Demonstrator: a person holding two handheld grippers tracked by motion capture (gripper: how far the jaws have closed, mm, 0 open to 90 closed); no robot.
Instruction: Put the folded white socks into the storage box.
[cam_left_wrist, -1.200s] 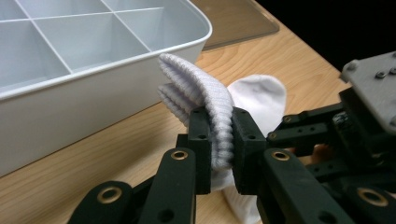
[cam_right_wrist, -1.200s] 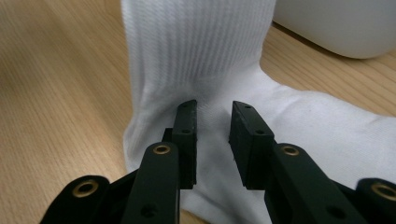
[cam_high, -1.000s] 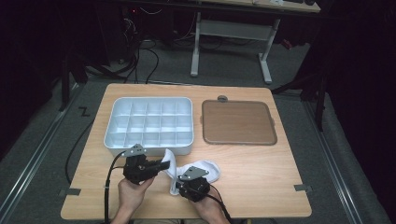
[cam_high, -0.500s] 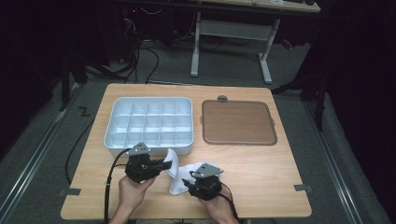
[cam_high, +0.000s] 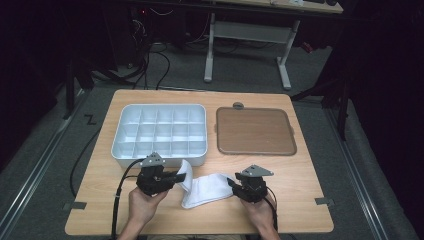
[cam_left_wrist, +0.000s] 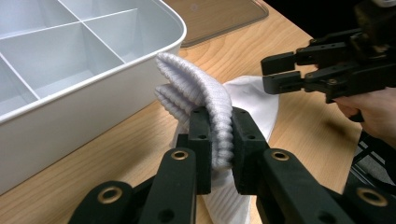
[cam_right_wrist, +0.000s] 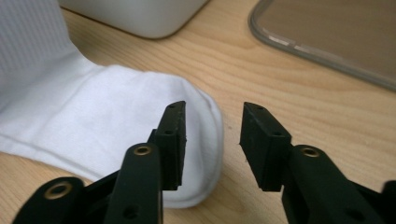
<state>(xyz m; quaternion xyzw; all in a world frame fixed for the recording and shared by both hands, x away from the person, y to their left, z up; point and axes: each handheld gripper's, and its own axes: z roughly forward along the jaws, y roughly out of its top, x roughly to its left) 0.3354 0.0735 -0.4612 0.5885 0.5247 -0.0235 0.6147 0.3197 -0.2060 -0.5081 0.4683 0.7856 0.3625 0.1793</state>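
Note:
A white sock (cam_high: 210, 187) lies stretched across the wooden table between my two grippers. My left gripper (cam_high: 184, 176) is shut on its ribbed cuff (cam_left_wrist: 196, 88), which bulges up between the jaws of this left gripper (cam_left_wrist: 219, 116). At the sock's toe end (cam_right_wrist: 107, 107), my right gripper (cam_high: 231, 182) stands open just above the table. Its jaws have just been closing, and only the toe's edge lies beneath this right gripper (cam_right_wrist: 211, 119), unpinched. The left gripper view also shows the right gripper (cam_left_wrist: 275, 70) farther off.
A white compartment tray (cam_high: 122, 150) stands just behind the left gripper, its wall (cam_left_wrist: 93, 107) close to the cuff. A brown flat lid (cam_high: 255, 131) lies to the tray's right. Bare wood runs along the table's front and right edges.
My right gripper has moved right, away from the left one, to the sock's toe end. The sock, bunched before, now lies drawn out flat. The left gripper has kept still.

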